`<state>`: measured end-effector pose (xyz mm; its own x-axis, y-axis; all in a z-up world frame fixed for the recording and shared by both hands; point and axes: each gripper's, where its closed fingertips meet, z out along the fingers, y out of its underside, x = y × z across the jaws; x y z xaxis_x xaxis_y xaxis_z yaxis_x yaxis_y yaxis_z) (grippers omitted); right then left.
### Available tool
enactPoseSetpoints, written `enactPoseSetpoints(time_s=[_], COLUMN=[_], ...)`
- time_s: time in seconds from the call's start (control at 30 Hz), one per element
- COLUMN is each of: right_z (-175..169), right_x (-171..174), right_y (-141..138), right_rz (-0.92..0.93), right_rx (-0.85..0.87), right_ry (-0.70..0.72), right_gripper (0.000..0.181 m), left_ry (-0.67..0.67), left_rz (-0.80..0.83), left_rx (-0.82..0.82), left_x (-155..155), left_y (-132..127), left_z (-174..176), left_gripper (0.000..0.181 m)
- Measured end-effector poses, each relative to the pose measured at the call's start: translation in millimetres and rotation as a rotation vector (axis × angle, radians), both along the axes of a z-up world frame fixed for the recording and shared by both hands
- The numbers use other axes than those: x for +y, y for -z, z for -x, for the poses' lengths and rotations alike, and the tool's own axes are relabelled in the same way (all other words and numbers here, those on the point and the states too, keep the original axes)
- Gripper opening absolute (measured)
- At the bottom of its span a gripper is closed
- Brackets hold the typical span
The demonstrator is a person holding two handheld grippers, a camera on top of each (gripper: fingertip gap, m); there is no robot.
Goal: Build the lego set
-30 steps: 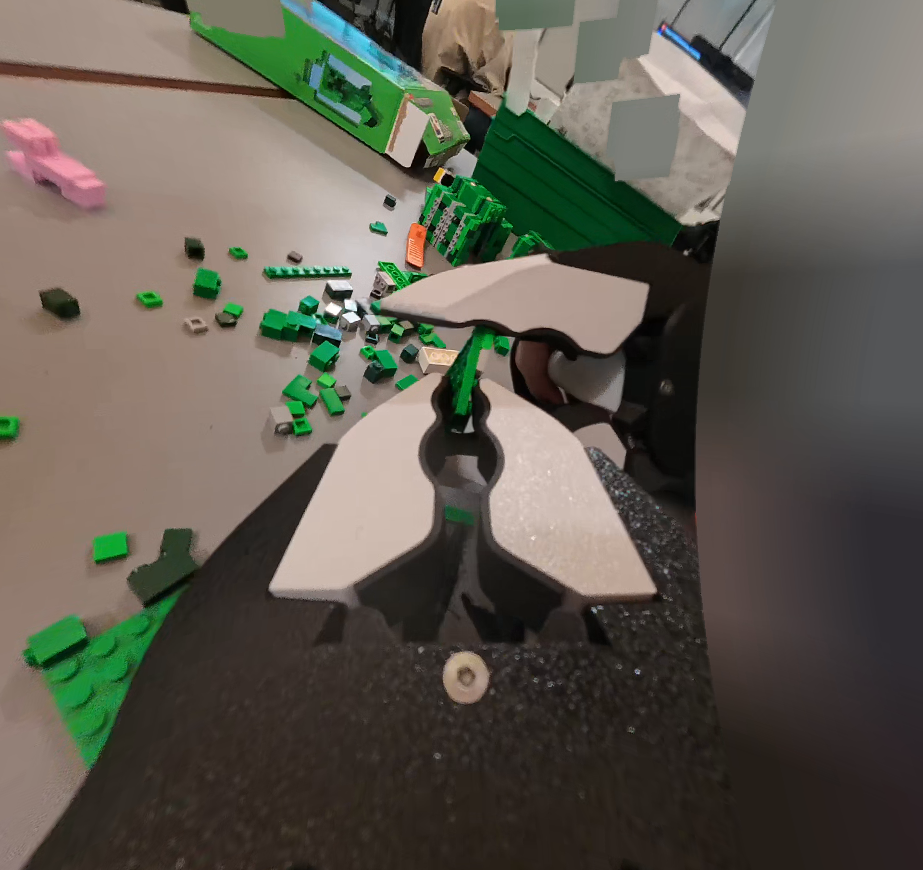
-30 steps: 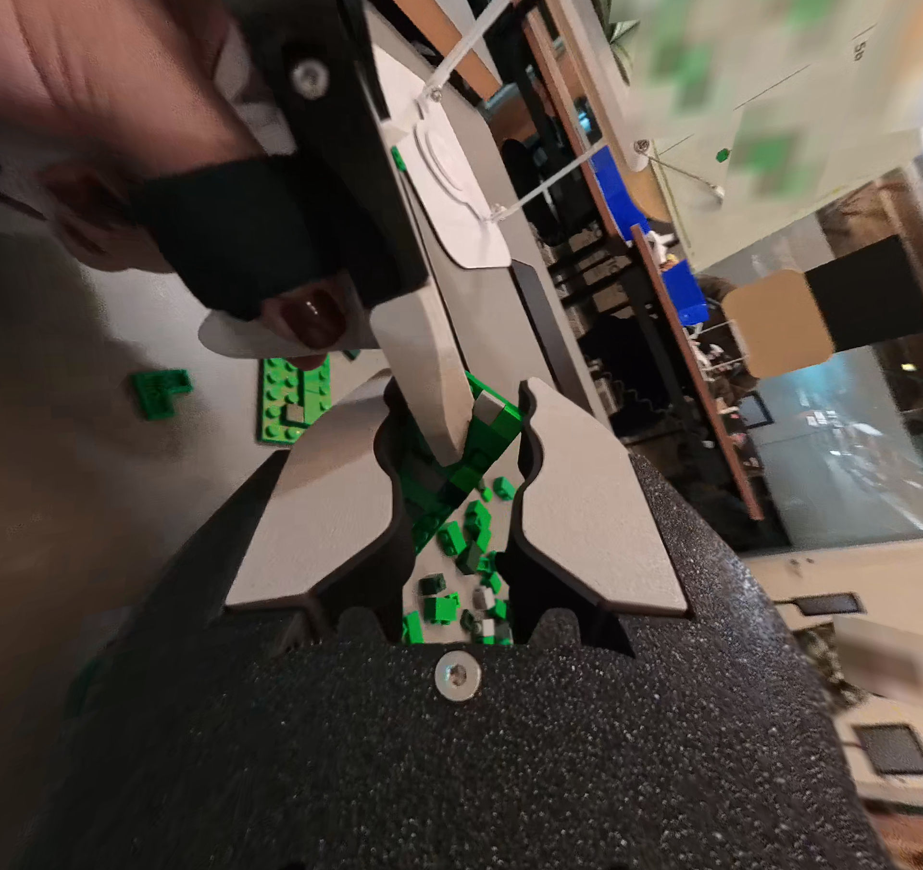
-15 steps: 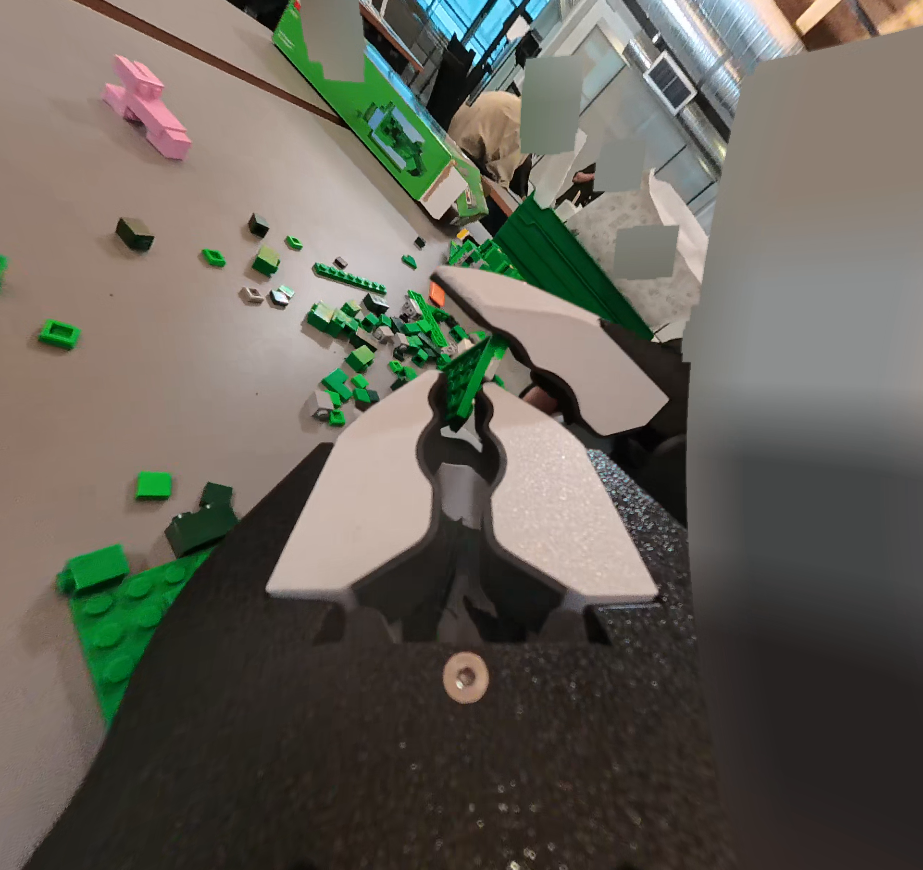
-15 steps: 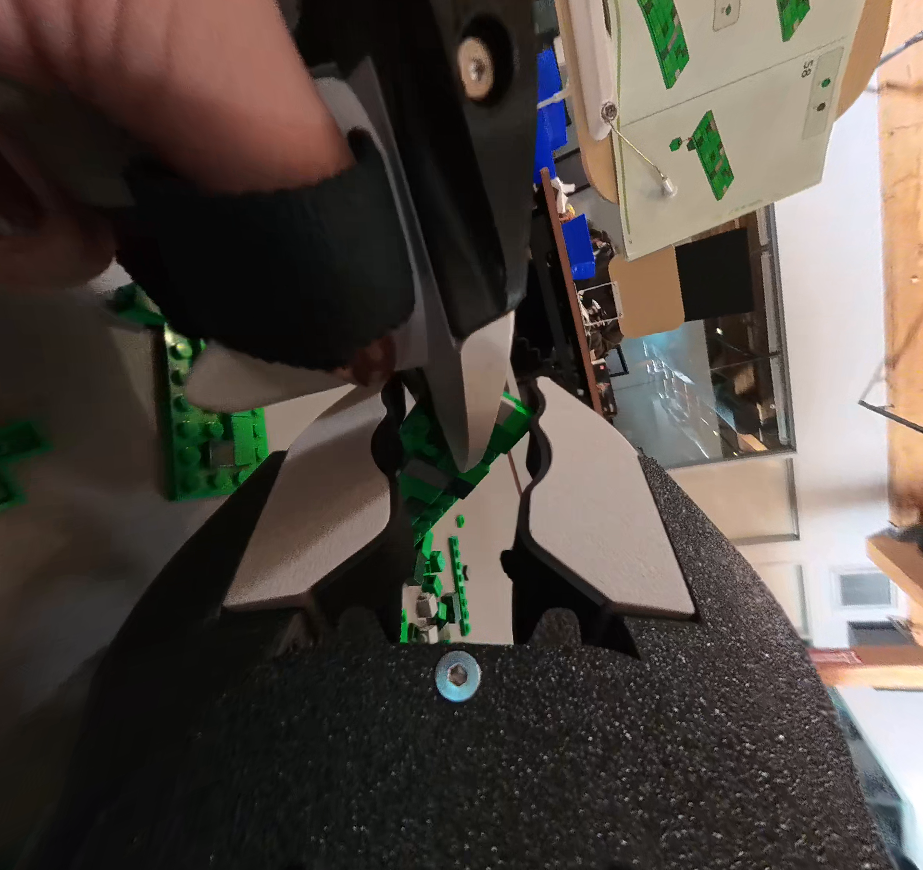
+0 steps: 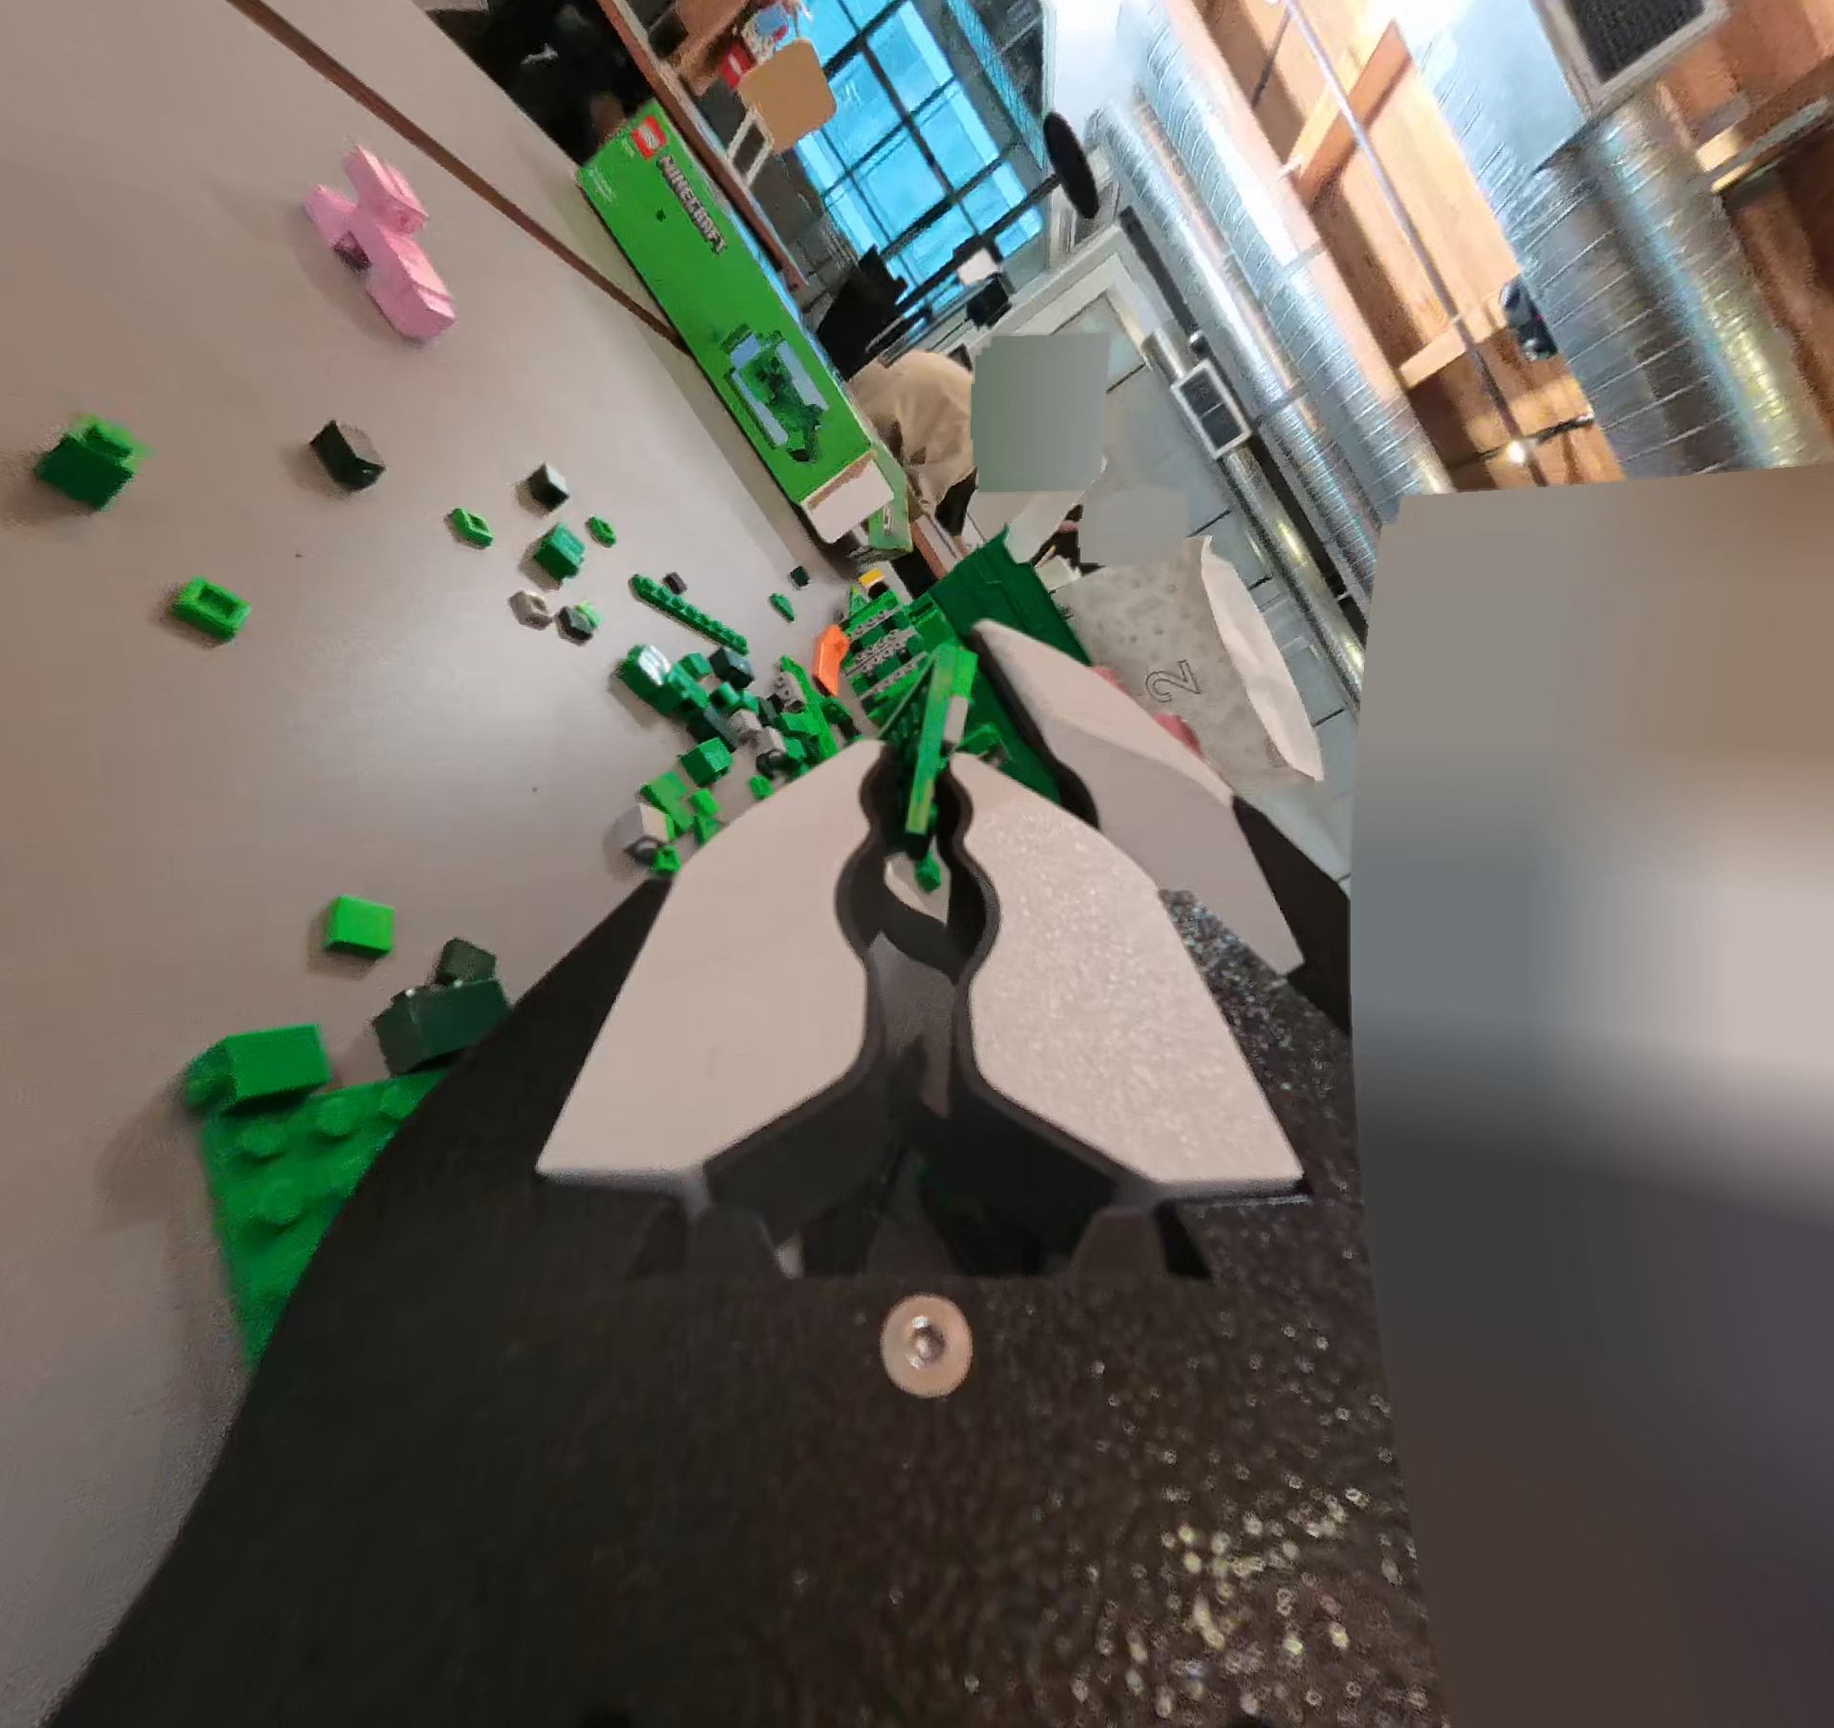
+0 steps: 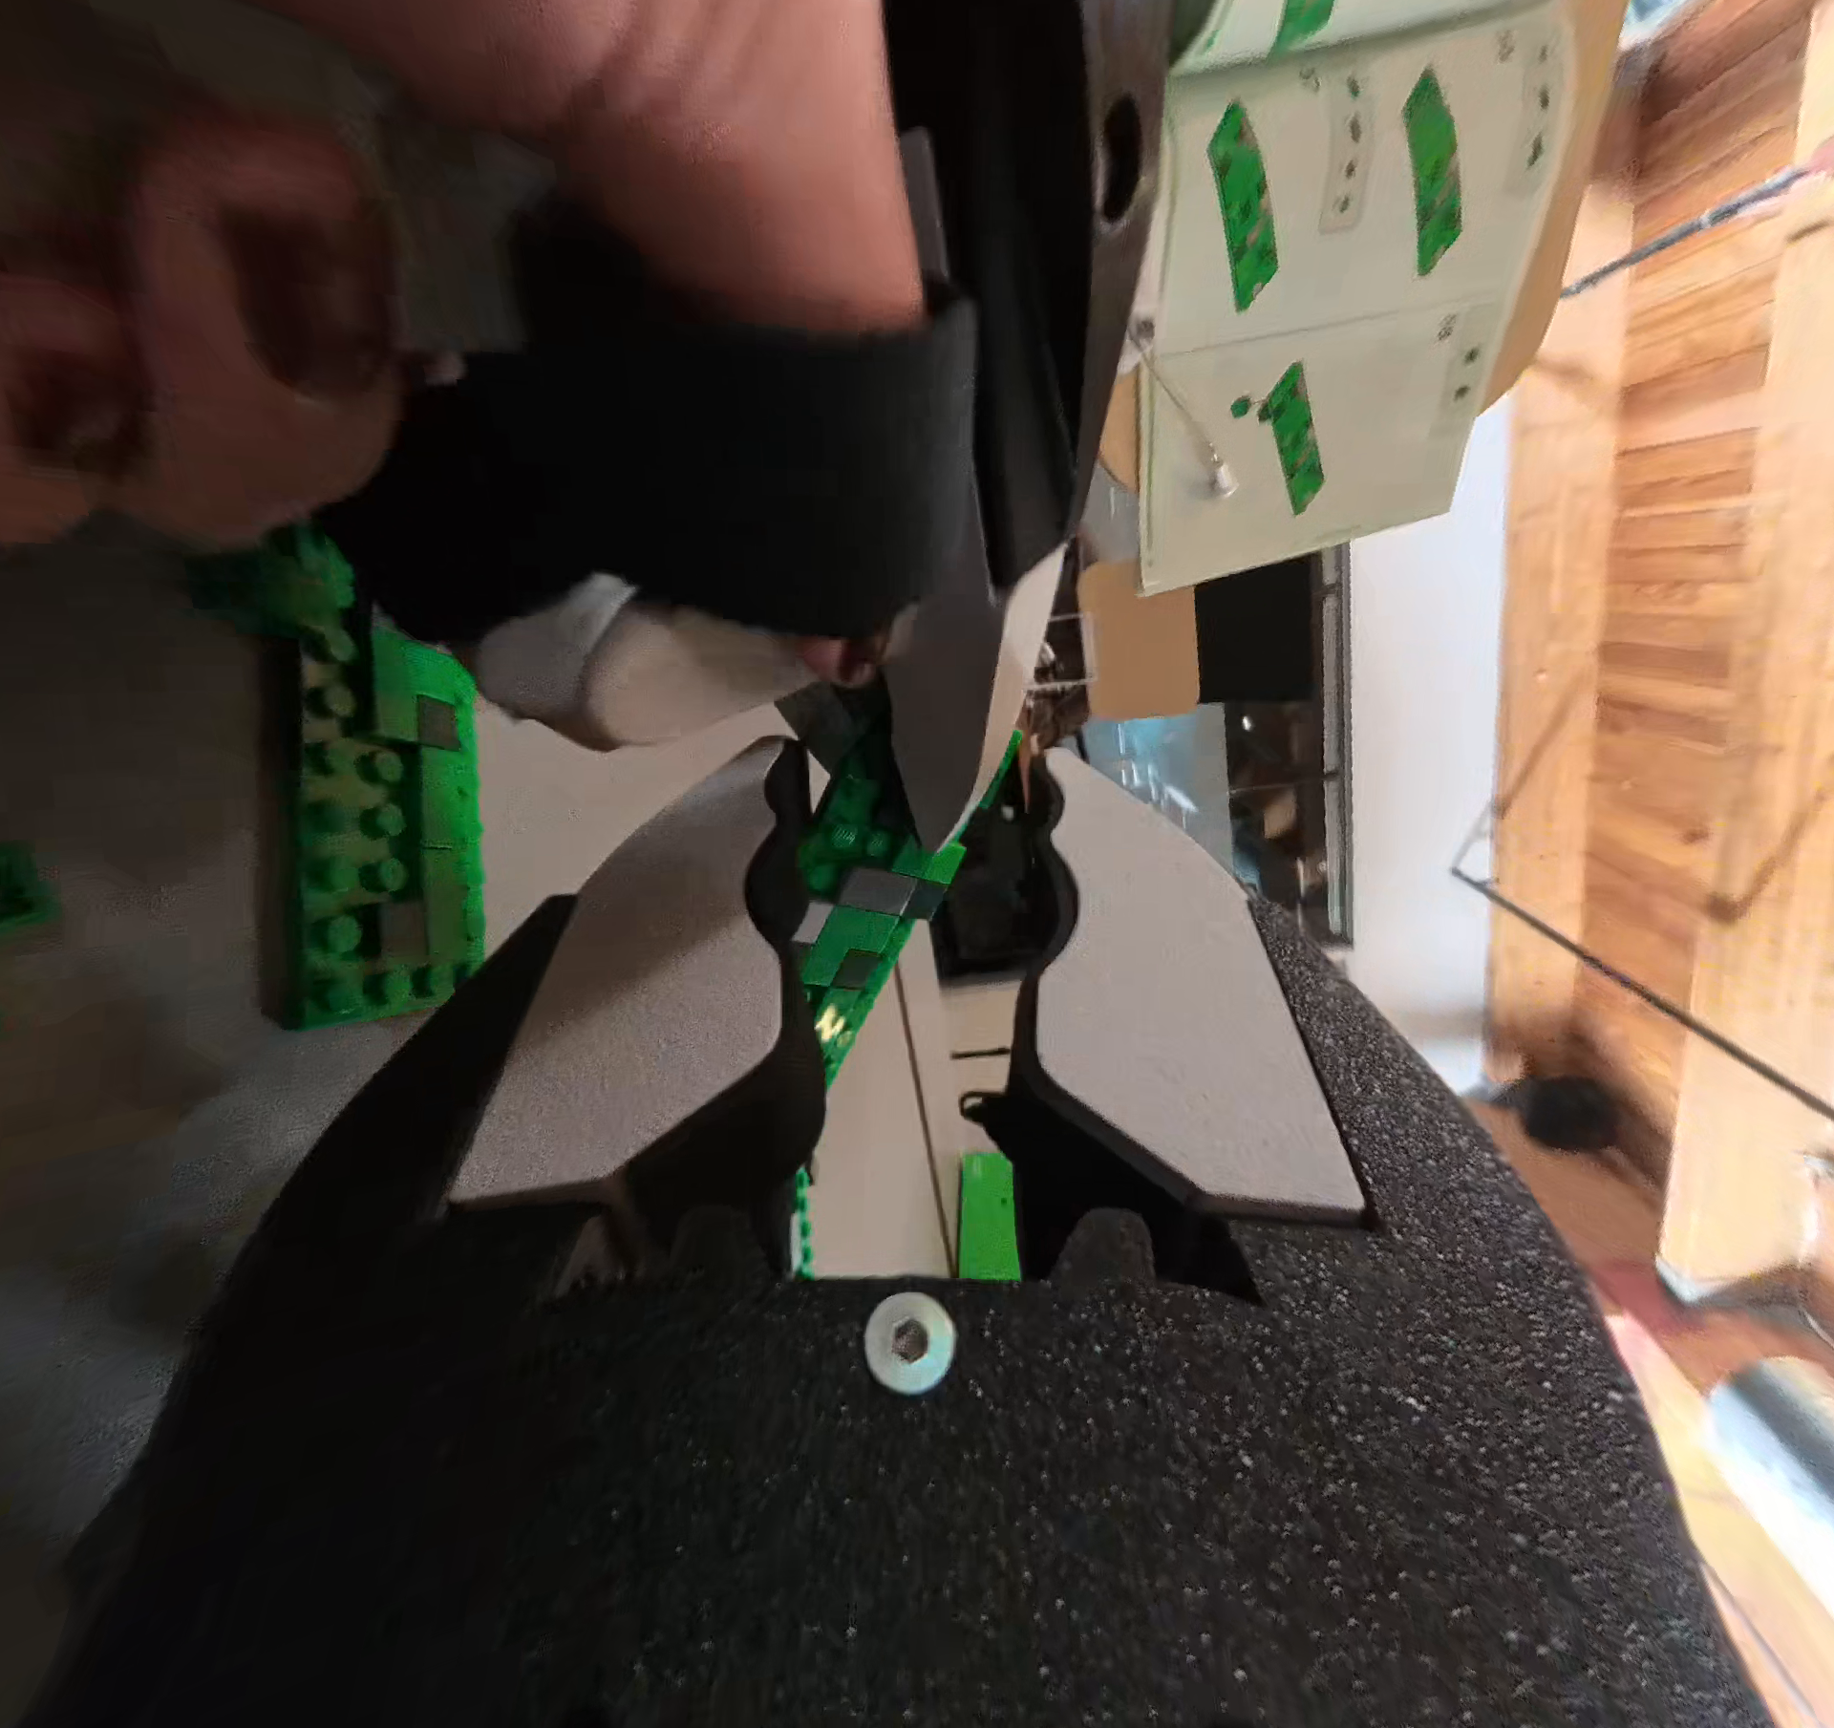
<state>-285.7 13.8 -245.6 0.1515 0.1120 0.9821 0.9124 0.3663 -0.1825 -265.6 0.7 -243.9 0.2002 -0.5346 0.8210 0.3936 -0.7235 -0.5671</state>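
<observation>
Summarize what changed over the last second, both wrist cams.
The left gripper tilted up, still shut on the green plate assembly: the room's windows and ducts came into view and the table slid lower left. The right gripper rolled likewise; the instruction booklet swung in. Its fingers stay open around the assembly. No grasp or release. Loose bricks unmoved.

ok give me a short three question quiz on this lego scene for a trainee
1. True or false: the left gripper is shut on the thin green plate assembly with grey tiles.
2. Which colour is the small blocky brick figure standing apart at the far left of the grey table? A pink, B orange, C blue.
3. Fill in: the right gripper has its jaws ____.

Key: 1 true. 2 A. 3 open, with the plate assembly and a left fingertip between them.
</observation>
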Motion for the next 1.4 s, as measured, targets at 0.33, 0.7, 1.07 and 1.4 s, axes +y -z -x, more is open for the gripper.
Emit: enactPoseSetpoints(time_s=[0.33,0.7,1.07,1.4], right_z=[-11,-28,-31,-22], right_x=[-3,-9,-14,-31], right_y=[13,14,6,4], right_rz=[0.449,0.439,0.338,0.365], right_rx=[0.347,0.228,0.227,0.249], right_ry=[-0.108,-0.239,-0.355,-0.503], right_gripper=[0.056,0.038,0.038,0.028], left_ry=[0.048,0.148,0.007,0.204], left_rz=[-0.037,-0.165,-0.371,-0.445], left_rx=[-0.069,0.004,0.230,0.222], left_x=[-5,-19,-4,-37], left_y=[-8,-12,-8,-8], left_z=[1,-12,-4,-28], left_gripper=[0.005,0.021,0.114,0.086])
